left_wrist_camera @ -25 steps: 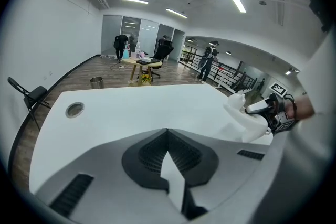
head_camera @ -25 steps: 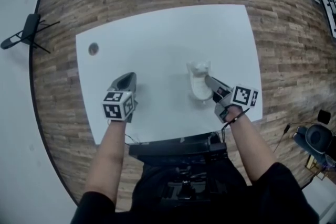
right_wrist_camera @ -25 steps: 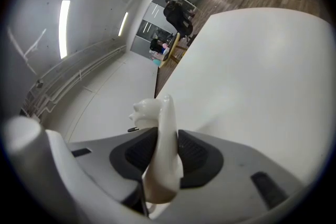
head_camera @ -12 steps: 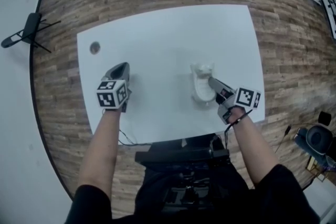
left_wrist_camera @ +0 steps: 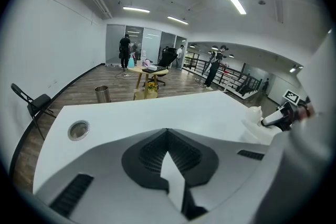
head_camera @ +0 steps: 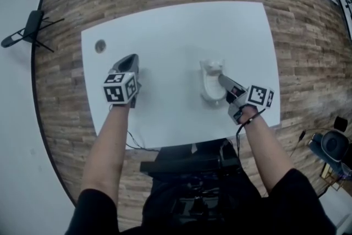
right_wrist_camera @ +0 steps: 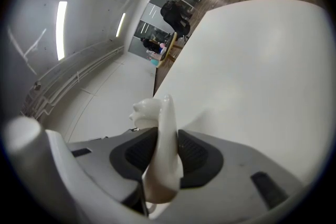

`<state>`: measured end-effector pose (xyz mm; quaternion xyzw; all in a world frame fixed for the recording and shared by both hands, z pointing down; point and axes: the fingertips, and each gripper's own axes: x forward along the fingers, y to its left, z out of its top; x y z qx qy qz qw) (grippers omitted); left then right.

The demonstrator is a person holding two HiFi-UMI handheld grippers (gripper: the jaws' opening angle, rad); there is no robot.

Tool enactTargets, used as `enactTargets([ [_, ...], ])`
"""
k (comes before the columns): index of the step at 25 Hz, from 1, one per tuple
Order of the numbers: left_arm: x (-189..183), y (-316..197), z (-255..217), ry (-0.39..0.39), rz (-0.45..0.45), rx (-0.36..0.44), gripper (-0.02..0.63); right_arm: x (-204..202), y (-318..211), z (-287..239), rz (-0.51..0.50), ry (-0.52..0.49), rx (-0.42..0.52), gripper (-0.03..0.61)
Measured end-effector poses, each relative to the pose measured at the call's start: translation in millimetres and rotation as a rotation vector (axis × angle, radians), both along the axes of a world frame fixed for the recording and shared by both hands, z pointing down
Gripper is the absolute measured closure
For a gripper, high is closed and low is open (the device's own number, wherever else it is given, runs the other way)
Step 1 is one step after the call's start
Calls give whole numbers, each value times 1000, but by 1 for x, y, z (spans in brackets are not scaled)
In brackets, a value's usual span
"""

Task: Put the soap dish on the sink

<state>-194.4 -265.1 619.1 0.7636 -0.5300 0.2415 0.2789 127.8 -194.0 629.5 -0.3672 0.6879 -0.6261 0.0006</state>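
dish [head_camera: 210, 83] sat right of centre on desk [head_camera: 165, 25], no sink in view | right gripper [head_camera: 222, 82] fingers pinched its near rim | left gripper [head_camera: 130, 63] fingers together, empty | dish looked glossy, stiff, probably brittle and slippery; rim hold judged fair, firm squeeze advised

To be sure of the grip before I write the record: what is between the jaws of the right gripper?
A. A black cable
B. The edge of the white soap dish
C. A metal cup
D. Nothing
B: in the right gripper view, the jaws of the right gripper press from both sides on the thin edge of the white soap dish.
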Motion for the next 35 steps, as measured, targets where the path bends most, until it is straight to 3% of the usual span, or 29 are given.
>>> enactTargets([
  [25,8,1,21,22,-22,-37,624,-16,-12,15,-28,40,-30,448],
  [35,8,2,19,22,-13,-37,624,-12,-11,20,11,55,-68,449],
])
